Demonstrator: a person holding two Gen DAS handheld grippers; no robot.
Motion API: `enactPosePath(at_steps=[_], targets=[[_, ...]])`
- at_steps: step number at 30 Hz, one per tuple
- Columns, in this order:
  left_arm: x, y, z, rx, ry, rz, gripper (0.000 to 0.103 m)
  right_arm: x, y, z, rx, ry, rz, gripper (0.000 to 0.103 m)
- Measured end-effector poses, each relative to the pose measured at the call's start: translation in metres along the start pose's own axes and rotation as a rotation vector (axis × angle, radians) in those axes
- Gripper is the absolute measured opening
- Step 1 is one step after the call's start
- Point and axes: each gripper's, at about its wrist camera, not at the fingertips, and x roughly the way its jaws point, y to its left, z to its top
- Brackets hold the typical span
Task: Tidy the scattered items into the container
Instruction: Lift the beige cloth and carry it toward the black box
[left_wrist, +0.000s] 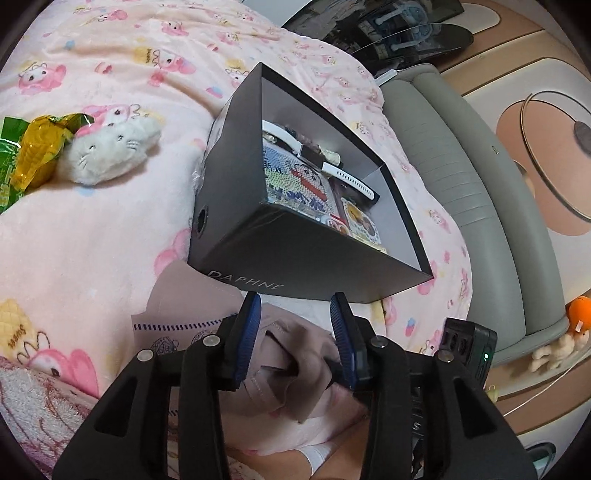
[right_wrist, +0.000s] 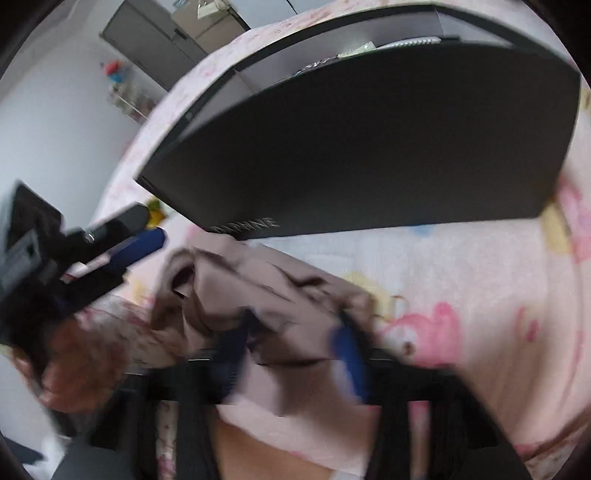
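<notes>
In the left wrist view, the black box marked DAPHNE (left_wrist: 295, 236) sits at the centre of the frame on the pink cartoon-print blanket (left_wrist: 92, 236), open at the top. Inside it lie a white smartwatch (left_wrist: 314, 157), a beaded cartoon picture (left_wrist: 295, 184) and some stickers (left_wrist: 354, 218). The left gripper (left_wrist: 295, 332) fills the bottom of the frame, its blue pads (left_wrist: 247, 336) standing apart, open over a crumpled mauve cloth (left_wrist: 291, 354) that lies just in front of the box; the pads do not press on it. At the left edge, well away from the box, a white plush cat (left_wrist: 110, 151) rests against a yellow and green wrapper (left_wrist: 37, 151).

The right wrist view is badly blurred. The box (right_wrist: 369, 147) looms across the top, and the cloth (right_wrist: 266, 291) is bunched at lower centre. The right gripper (right_wrist: 291, 354) has its blue pads (right_wrist: 347, 358) on either side of a fold of the cloth; they seem parted, though whether they pinch it cannot be told. The left gripper (right_wrist: 122, 240) pokes in from the left edge.
</notes>
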Motion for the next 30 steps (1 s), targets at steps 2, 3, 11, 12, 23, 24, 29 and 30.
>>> enactPosePath(at_steps=[2,3,11,12,23,24,29,30], targets=[[0.0,0.002,0.001,-0.008,-0.008,0.007,0.042,-0.01,-0.006,0.001,0.034,-0.037,-0.007,0.009],[-0.001,0.003,0.001,-0.013,-0.011,0.017,0.042,-0.016,-0.01,0.002,0.041,-0.068,-0.123,0.009],[0.012,0.01,0.002,-0.073,0.014,0.097,0.044,-0.045,-0.028,0.0,0.145,-0.192,-0.073,0.013],[0.012,0.01,0.002,-0.074,0.001,0.115,0.044,-0.046,-0.022,0.0,0.129,-0.201,-0.029,0.018],[0.01,0.013,0.002,-0.093,-0.017,0.132,0.044,0.0,0.009,-0.016,0.036,-0.005,0.073,0.01],[0.01,0.012,0.002,-0.088,-0.019,0.133,0.044,-0.005,0.006,-0.015,0.055,-0.032,0.068,0.006],[0.014,0.013,0.002,-0.087,0.006,0.18,0.045,-0.033,-0.006,-0.014,0.12,-0.173,-0.097,0.006],[0.016,0.013,0.001,-0.084,0.01,0.211,0.046,-0.038,-0.009,-0.015,0.143,-0.2,-0.083,0.006]])
